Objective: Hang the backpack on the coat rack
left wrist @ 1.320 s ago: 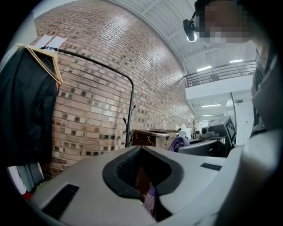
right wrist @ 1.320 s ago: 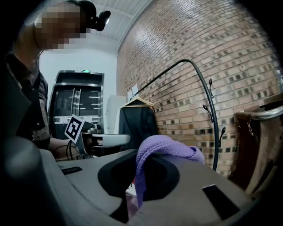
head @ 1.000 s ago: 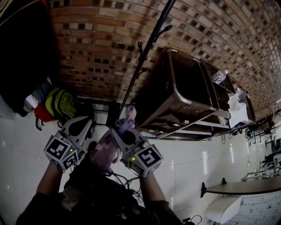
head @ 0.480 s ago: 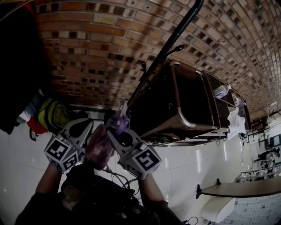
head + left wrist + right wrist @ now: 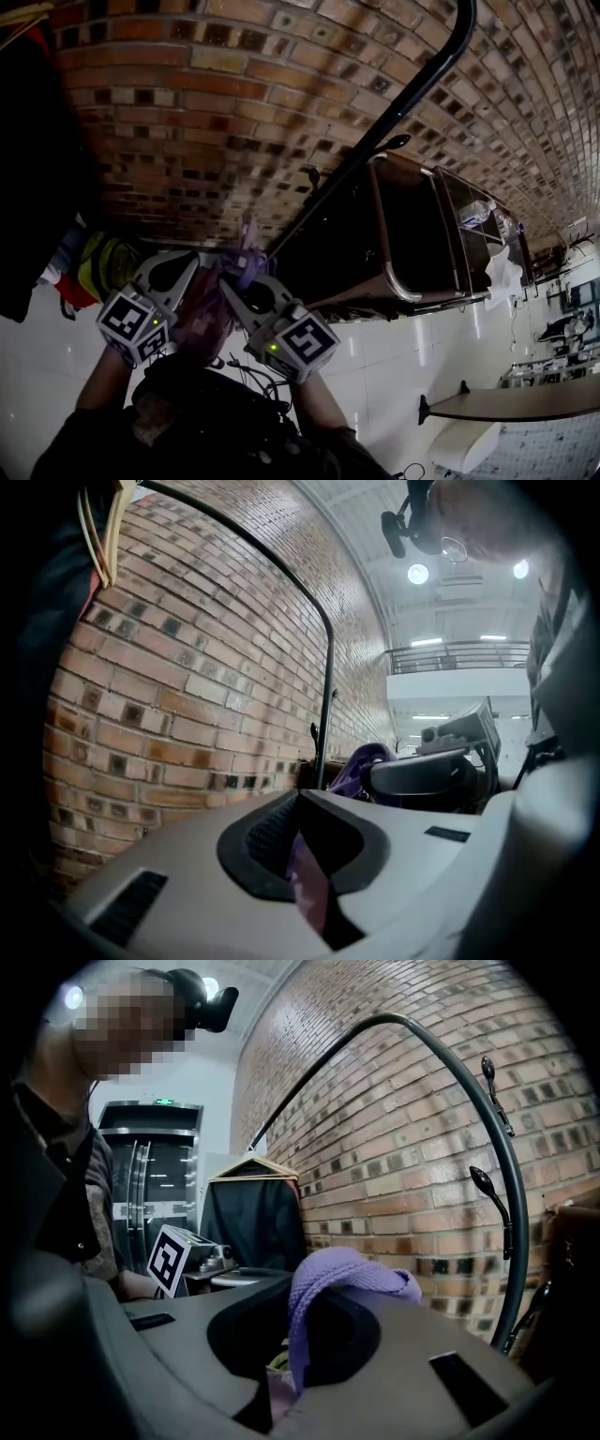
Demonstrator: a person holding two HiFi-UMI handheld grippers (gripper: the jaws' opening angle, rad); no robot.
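My left gripper [image 5: 178, 272] pinches the backpack [image 5: 206, 319] and my right gripper [image 5: 242, 291] its strap [image 5: 323, 1283], below the coat rack [image 5: 412, 84]. I should hold the loop wide and lift it over a hook [image 5: 392, 142].

Place: a large, high-ceilinged hall, fitted out as a work space.
Far side: a brick wall [image 5: 187, 122] is seen.
Floor: glossy white tiles [image 5: 403, 347] are laid.
Overhead: ceiling lights [image 5: 417, 573] and a railed gallery [image 5: 450, 653] are shown.
Furnishings: a coat rack [image 5: 403, 106], hung garments [image 5: 248, 1218] at left, and a metal trolley [image 5: 422, 225] at right.
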